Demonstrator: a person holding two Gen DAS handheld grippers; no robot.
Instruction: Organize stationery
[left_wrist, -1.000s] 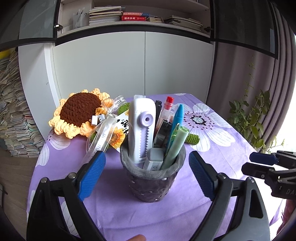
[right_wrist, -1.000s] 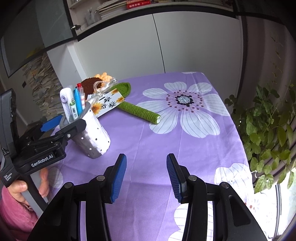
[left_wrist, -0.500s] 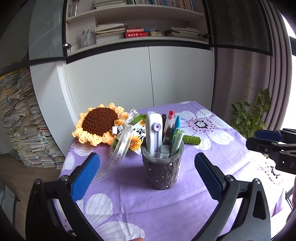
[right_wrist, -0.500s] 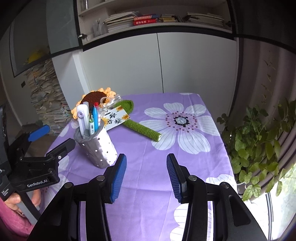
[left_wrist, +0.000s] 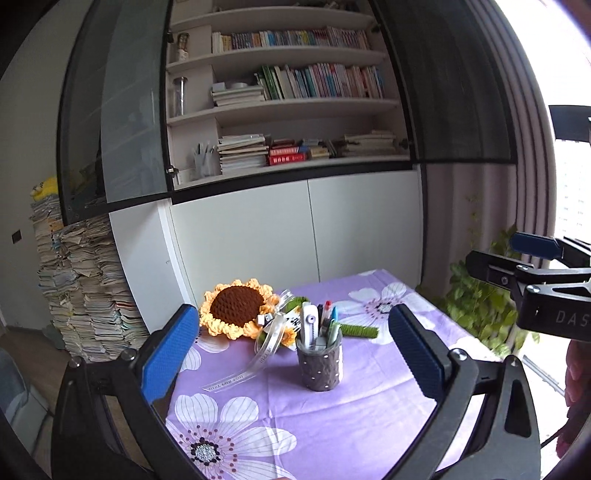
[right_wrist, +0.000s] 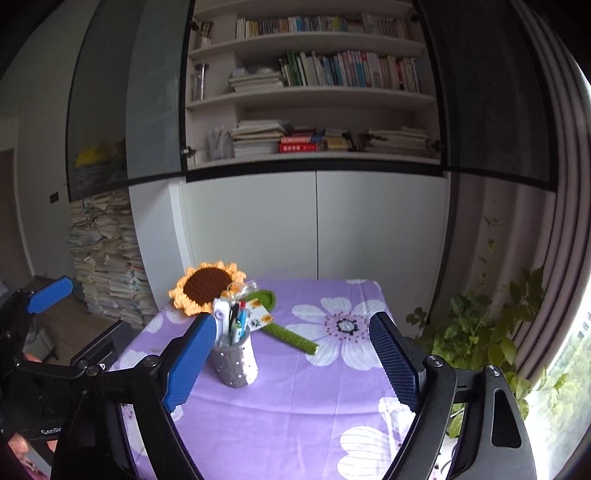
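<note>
Blue ribbed pads are seen at the bottom of each frame: the left tongs are spread wide with nothing between the pads, and the right tongs are likewise wide apart and empty. Both are held well back from and above the surface, which is covered by a purple cloth printed with white flowers.

Just past the pads, at lower centre of the left view, a grey studded pen cup is found standing upright on the cloth. It is filled with stationery: a white correction-tape dispenser, a red-capped pen and a blue pen, all upright or slightly leaning, with other pens that cannot be told apart. In the right view the cup appears beside the left pad, at centre left.

The cup is judged light and top-heavy, so it would be tipped easily if pushed high; it would best be taken low around its wall. The pens are judged stiff, smooth and somewhat slippery, and would best be pinched on the upper barrel and drawn straight up. The dispenser, broad and flat, would be gripped across its thin sides.

Behind the cup, a clear ribbon, a crocheted sunflower and its green stem lie on the cloth. Soft and limp handling is expected of these.
</note>
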